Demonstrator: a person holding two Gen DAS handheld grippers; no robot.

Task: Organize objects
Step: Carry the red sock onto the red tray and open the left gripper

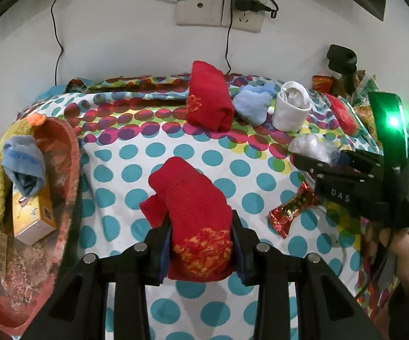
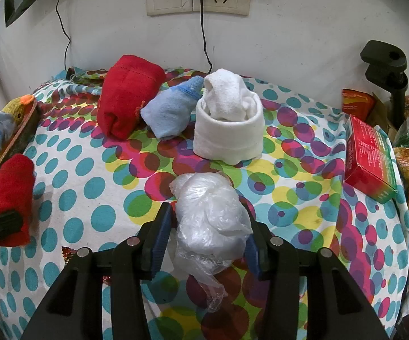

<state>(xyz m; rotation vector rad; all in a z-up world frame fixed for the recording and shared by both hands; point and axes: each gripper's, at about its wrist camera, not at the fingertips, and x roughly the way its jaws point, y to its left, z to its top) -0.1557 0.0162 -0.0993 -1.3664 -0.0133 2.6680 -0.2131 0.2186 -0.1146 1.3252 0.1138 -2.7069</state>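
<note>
My left gripper (image 1: 201,226) is shut on a rolled red sock (image 1: 190,198) with gold embroidery, held just above the polka-dot cloth (image 1: 147,153). The same sock (image 2: 12,198) shows at the left edge of the right wrist view. My right gripper (image 2: 208,221) is shut on a crumpled clear plastic bag (image 2: 210,221), and this gripper (image 1: 343,170) appears at the right of the left wrist view. At the back lie another red sock roll (image 1: 208,99) (image 2: 125,102), a light blue sock (image 1: 252,104) (image 2: 170,113) and a white sock roll (image 1: 290,107) (image 2: 227,119).
An orange fuzzy basket (image 1: 68,170) at the left holds a blue sock (image 1: 24,167), a yellow carton (image 1: 34,215) and a yellow-green plush. A red candy wrapper (image 1: 292,209) lies on the cloth. A red box (image 2: 370,158) and snack packets crowd the right edge. Wall sockets with cables sit behind.
</note>
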